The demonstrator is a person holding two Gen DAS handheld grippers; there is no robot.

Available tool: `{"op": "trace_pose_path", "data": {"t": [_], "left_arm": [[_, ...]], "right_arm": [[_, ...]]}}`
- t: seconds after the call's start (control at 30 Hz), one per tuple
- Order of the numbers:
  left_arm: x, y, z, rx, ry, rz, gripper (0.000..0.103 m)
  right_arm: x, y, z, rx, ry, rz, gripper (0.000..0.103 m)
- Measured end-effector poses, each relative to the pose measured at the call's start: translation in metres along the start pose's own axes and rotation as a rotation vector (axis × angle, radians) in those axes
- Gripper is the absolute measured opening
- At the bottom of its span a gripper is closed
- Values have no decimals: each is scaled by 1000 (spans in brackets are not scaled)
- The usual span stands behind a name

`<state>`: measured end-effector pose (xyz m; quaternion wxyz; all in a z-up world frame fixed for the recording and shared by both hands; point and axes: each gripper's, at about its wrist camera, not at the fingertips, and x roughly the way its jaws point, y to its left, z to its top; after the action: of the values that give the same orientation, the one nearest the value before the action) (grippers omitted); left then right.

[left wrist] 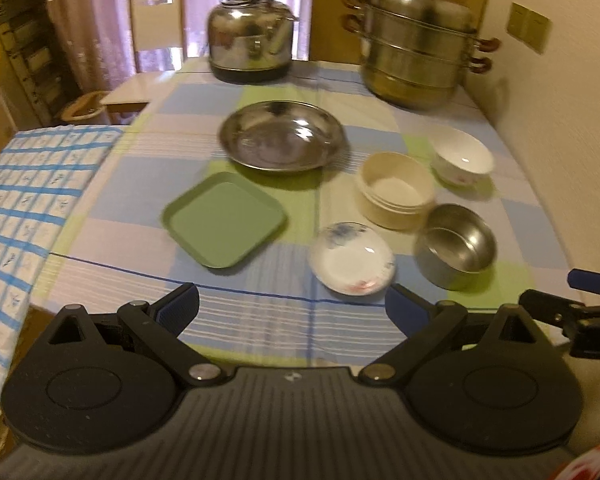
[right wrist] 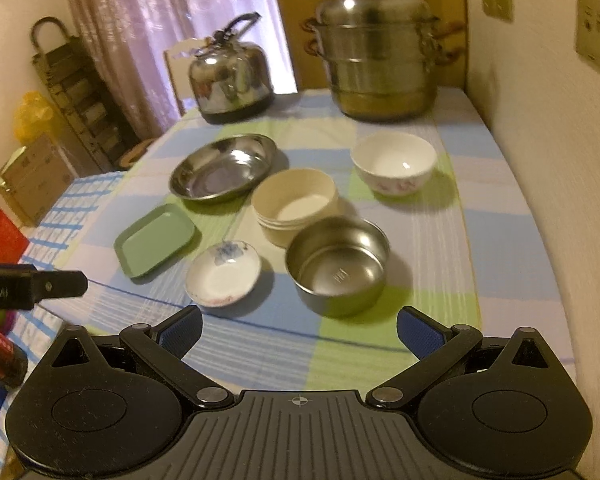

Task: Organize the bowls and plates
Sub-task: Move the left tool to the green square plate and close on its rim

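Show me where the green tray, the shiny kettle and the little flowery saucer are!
green tray [left wrist: 224, 226]: left wrist view, on its flat middle.
shiny kettle [right wrist: 230, 76]: right wrist view, on the front of its round body.
little flowery saucer [left wrist: 352, 258]: left wrist view, on its white centre.

Checked-cloth table [left wrist: 260, 312] under assorted dishes [left wrist: 282, 140]

1. Left tongs [left wrist: 292, 312]: jaws spread wide, nothing between the blue pads, hovering level.
2. Right tongs [right wrist: 300, 330]: same deal, wide apart and empty, just beside the left.
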<state>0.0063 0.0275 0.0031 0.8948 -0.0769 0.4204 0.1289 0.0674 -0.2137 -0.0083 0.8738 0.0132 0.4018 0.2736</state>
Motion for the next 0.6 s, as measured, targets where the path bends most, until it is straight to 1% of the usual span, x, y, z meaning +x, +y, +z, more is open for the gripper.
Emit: {"op": "trace_pose_path", "data": {"t": [0.2,0.3,0.37,0.5,0.6], "left_arm": [[15,27,4,-42,10,42,95],[26,42,8,-60,17,47,94],[35,52,12,-65,23,51,93],[59,72,26,-60,39,43,91],[79,84,38,-44,52,41,87]], "right_arm": [[24,12,8,-40,-17,60,103],[39,21,16,-46,-6,82,102],[48,26,22,-44,-5,103,95],[66,35,34,-16,4,118,90],[82,42,42,19,14,119,87]]}}
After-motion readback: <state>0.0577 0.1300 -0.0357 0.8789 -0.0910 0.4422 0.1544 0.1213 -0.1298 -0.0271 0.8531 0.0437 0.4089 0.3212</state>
